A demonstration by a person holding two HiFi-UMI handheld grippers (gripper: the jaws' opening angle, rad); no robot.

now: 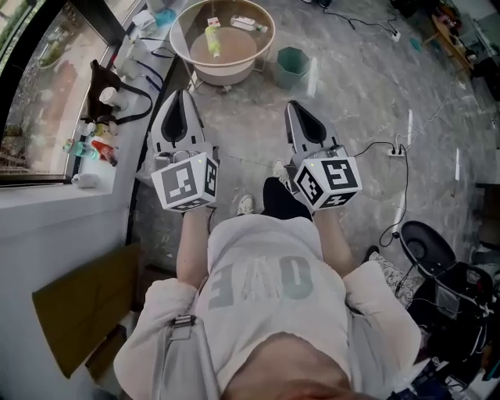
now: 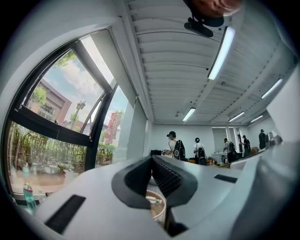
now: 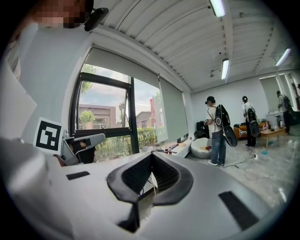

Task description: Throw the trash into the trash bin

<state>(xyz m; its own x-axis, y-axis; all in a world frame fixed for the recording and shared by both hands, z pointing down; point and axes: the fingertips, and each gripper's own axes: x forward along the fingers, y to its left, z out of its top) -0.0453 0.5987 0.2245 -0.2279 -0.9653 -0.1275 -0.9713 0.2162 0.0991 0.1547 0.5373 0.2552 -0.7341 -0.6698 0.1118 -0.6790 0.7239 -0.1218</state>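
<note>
Two tools are held out side by side above the grey floor (image 1: 359, 86), both short of the round beige tub (image 1: 234, 76) and on the person's side of it. The left tool (image 1: 182, 95) is narrow, its jaws closed tip to tip with nothing between them. Its tips lie just short of the tub's near-left rim. Through the slot below the tips, the left gripper view shows the tub's rim and some litter inside. The right tool (image 1: 295, 105) is likewise shut and empty, and lies off the tub's near-right side. It points toward a small green bin (image 1: 291, 67) that stands close beside the tub on its right. Whether bin and tub touch cannot be told.

Inside the tub lie a yellow-green bottle (image 1: 212, 41) near the middle and a white packet (image 1: 251, 23) toward the far side. Left of the tub runs a window ledge (image 1: 47, 205). It carries a black bag (image 1: 105, 84) and a cluster of small bottles (image 1: 92, 146).

Well back from the tub, at the person's left, a sheet of brown cardboard (image 1: 82, 305) leans below the ledge. Far to the tub's right a power strip (image 1: 398, 148) with a black cable lies on the floor. Several people with backpacks (image 3: 216, 131) stand in the room.
</note>
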